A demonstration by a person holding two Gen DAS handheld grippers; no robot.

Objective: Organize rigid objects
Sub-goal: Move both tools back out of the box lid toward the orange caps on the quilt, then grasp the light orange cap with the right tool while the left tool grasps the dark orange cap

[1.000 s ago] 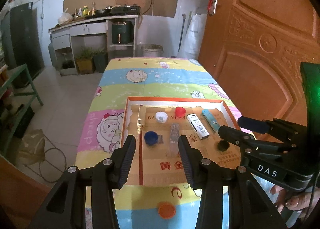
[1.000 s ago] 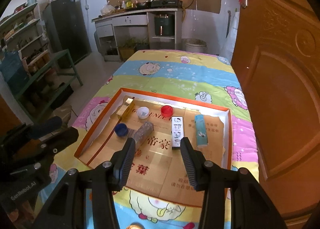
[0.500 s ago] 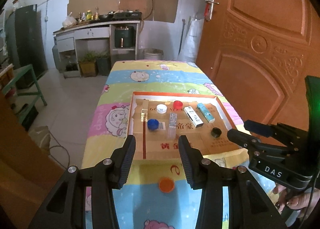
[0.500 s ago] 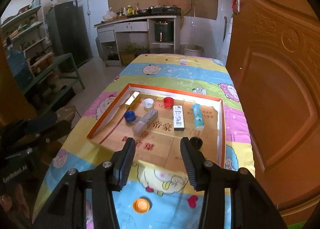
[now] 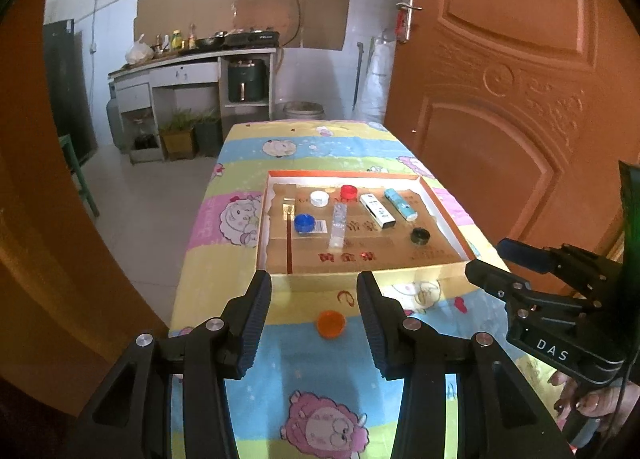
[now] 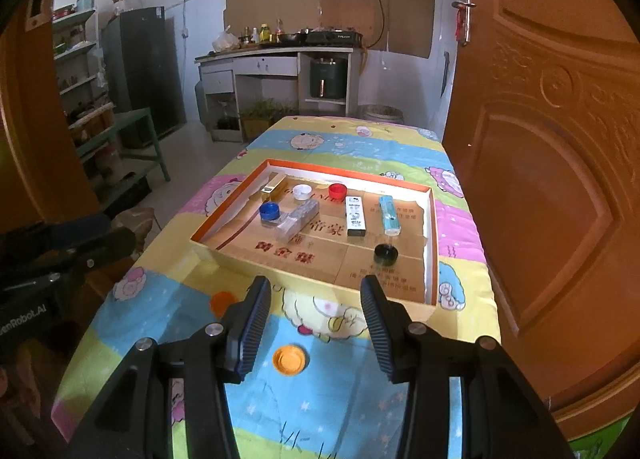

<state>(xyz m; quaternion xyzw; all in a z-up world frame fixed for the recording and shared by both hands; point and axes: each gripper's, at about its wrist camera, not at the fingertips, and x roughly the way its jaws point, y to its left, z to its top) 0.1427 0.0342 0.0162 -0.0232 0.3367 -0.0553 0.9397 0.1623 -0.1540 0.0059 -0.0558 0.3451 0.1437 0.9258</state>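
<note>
Lying between left gripper [image 5: 314,323] fingers: orange cap [image 5: 330,323]

A table [image 5: 224,259] covered in a cartoon-sheep cloth of yellow, blue, pink and green bands carries the things. On it lies a shallow cardboard tray [image 5: 362,281] with an orange rim, set toward the door side. Two orange caps lie on the bare cloth in front of the tray: one [image 6: 290,359] open side up, the other [image 6: 222,302] partly hidden behind a jaw.
</note>
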